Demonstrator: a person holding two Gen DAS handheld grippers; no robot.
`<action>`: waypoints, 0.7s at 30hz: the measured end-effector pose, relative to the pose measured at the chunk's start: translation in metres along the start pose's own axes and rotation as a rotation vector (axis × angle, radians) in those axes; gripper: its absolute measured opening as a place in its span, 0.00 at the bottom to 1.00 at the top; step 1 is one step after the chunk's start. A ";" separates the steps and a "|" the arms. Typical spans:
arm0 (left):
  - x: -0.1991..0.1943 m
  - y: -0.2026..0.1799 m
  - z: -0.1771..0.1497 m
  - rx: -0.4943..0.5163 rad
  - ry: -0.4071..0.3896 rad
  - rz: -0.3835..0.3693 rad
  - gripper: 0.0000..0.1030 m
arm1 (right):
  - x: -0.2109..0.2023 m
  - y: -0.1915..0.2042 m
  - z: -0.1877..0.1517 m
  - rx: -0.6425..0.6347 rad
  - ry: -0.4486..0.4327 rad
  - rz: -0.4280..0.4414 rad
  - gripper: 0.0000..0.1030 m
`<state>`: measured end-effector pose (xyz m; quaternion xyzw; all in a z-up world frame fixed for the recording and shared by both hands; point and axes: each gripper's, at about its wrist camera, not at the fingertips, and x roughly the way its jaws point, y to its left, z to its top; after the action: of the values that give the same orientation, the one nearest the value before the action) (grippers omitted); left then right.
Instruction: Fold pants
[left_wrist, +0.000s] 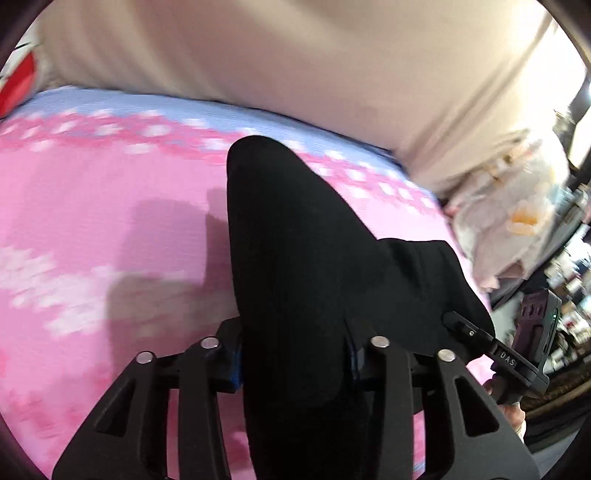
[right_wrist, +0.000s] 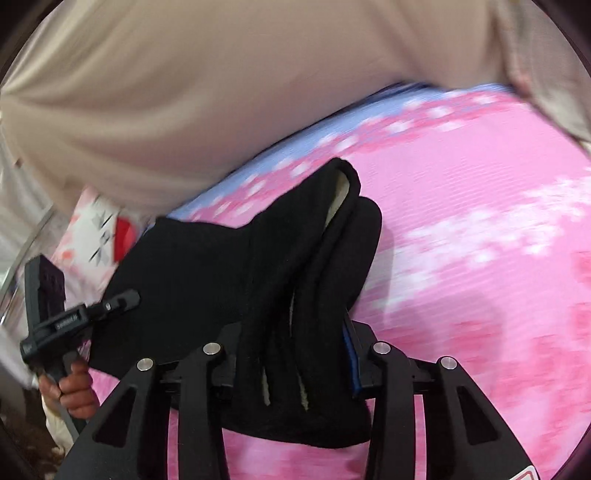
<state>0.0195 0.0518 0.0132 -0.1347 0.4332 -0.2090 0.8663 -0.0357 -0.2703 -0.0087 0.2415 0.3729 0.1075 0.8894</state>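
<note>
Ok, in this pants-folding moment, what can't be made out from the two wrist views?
- Left wrist view: left gripper fingertips, buried in the black pants.
- Right wrist view: right gripper fingertips, likewise covered by the pants.
- Both views: the pants' full shape, bunched and cut off.
- Pink blanket pattern and background clutter, motion-blurred.

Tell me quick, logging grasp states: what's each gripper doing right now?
Left gripper: closed on the black fleece-lined fabric pants.
Right gripper: closed on the same pants.

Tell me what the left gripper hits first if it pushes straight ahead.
The left gripper is shut on the black pants, which fill its path. Beyond them lies the pink bedspread; depth is unclear.
</note>
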 end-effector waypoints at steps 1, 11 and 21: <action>-0.002 0.017 -0.005 -0.031 0.012 0.040 0.49 | 0.013 0.005 -0.003 -0.005 0.032 0.013 0.44; -0.059 0.028 -0.029 0.099 -0.200 0.276 0.76 | -0.015 0.025 -0.011 0.002 -0.028 -0.066 0.63; 0.010 -0.098 -0.057 0.431 -0.044 -0.064 0.91 | 0.002 0.049 0.003 -0.117 0.076 0.027 0.05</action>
<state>-0.0451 -0.0414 0.0133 0.0354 0.3552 -0.3212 0.8772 -0.0328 -0.2286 0.0168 0.1898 0.3962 0.1504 0.8857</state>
